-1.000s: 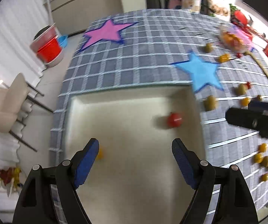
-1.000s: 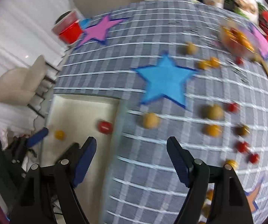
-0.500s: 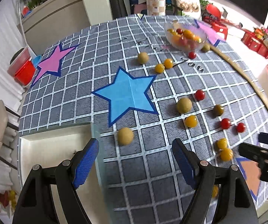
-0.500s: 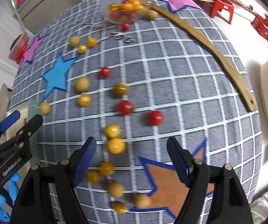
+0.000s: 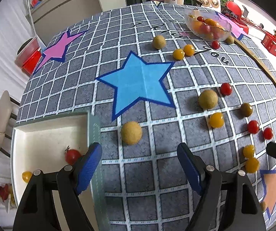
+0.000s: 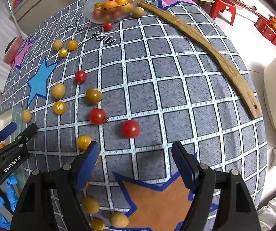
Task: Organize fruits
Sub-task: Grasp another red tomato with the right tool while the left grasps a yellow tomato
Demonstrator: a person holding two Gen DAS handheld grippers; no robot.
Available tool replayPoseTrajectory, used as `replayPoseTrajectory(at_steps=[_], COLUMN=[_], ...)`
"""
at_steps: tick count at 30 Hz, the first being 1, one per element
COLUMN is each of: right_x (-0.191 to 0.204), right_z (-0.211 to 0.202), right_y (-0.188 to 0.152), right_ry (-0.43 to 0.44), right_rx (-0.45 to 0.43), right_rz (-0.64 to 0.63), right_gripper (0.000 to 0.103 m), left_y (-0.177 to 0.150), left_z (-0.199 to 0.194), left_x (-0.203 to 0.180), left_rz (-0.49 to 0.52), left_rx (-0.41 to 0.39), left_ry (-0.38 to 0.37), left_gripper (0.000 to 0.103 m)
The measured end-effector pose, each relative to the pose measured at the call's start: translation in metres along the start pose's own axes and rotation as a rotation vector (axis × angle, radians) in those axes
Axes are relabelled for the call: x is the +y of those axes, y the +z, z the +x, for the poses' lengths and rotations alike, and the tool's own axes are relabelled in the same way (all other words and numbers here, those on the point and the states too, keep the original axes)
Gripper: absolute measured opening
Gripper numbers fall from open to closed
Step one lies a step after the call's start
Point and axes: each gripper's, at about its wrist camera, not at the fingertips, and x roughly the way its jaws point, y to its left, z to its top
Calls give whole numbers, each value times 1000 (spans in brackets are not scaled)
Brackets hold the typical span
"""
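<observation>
Red and yellow cherry tomatoes and tan round fruits lie scattered on the grey checked tablecloth. My left gripper [image 5: 139, 163] is open and empty, just short of a tan fruit [image 5: 131, 132]. A white tray [image 5: 41, 127] at its left holds a red tomato [image 5: 71, 156] and a yellow one [image 5: 26, 176]. My right gripper [image 6: 135, 162] is open and empty, just short of a red tomato [image 6: 130, 128]; another red tomato [image 6: 97, 116] and a yellow one [image 6: 84, 141] lie to its left. A glass bowl [image 5: 207, 26] of fruit stands at the far side.
A long wooden strip [image 6: 205, 44] lies across the table's right side. Blue [image 5: 138, 82], pink [image 5: 59, 47] and orange [image 6: 157, 202] star patches mark the cloth. The left gripper shows at the left of the right wrist view [image 6: 9, 144]. Red stools and boxes stand beyond the table.
Both grippers swung right, away from the white tray and over the scattered fruit. The left now faces the tan fruit, the right faces the red tomatoes. Both stayed open.
</observation>
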Motion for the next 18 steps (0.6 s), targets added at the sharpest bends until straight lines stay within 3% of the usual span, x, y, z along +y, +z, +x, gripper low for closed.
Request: replayPoseTrajectory(at_steps=[9,18], right_x=[-5,-1], right_z=[5,9], right_y=[5,9], right_ry=[13,26], right_rx=[-1,-6], right_rz=[-21,-55], right_gripper=[63,52], left_y=[19,29], left_z=[-9,10], left_x=[-49,-74], left_rz=[109,121], left_rx=[-25,33], left_ry=[-131,-136], left_gripper=[81,81])
